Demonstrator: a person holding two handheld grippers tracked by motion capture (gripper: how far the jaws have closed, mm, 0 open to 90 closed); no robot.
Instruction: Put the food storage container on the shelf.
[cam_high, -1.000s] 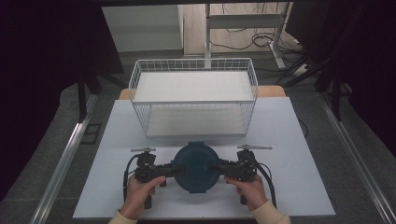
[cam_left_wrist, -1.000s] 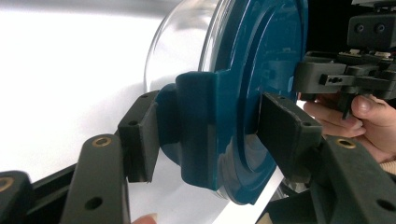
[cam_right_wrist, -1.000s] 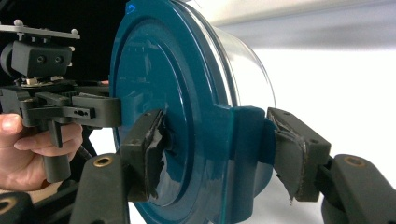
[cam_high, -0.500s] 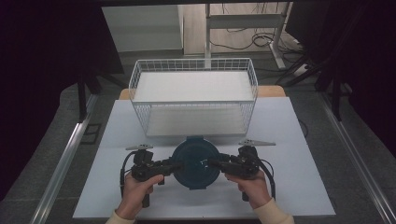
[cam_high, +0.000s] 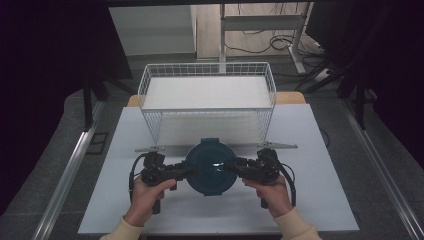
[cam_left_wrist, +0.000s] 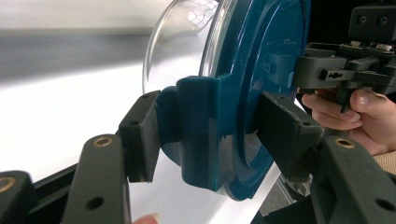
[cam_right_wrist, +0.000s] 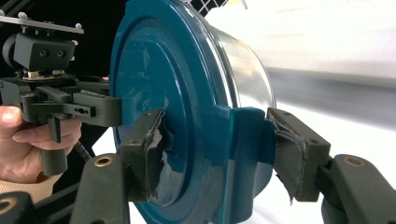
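Standing at the near edge of the white table (cam_high: 320, 150), a person holds a round glass container with a teal lid (cam_high: 210, 167) between two hand-held tools, one at each side of it. The left gripper (cam_high: 187, 172) clamps the lid's side latch at nine o'clock, and in the left gripper view its pads (cam_left_wrist: 140, 135) press on the tab from both sides, pinching lid and rim together. The right gripper (cam_high: 234, 167) does the same at three o'clock; its padded fingers (cam_right_wrist: 149, 154) squeeze the opposite latch, jaws standing wider than the other pair but firmly on the plastic. The container sits level, lid upward, in the middle of the table's near half, apparently lifted a little off the surface, though the gap beneath it is hard to judge from above. The white wire basket (cam_high: 150, 80) lies at twelve o'clock from it, just beyond, its long axis running nine to three, parallel to the line between the two grips. Both hands sit equally near it, so I judge the coming move to be a joint carry forward and over the basket's near wall.
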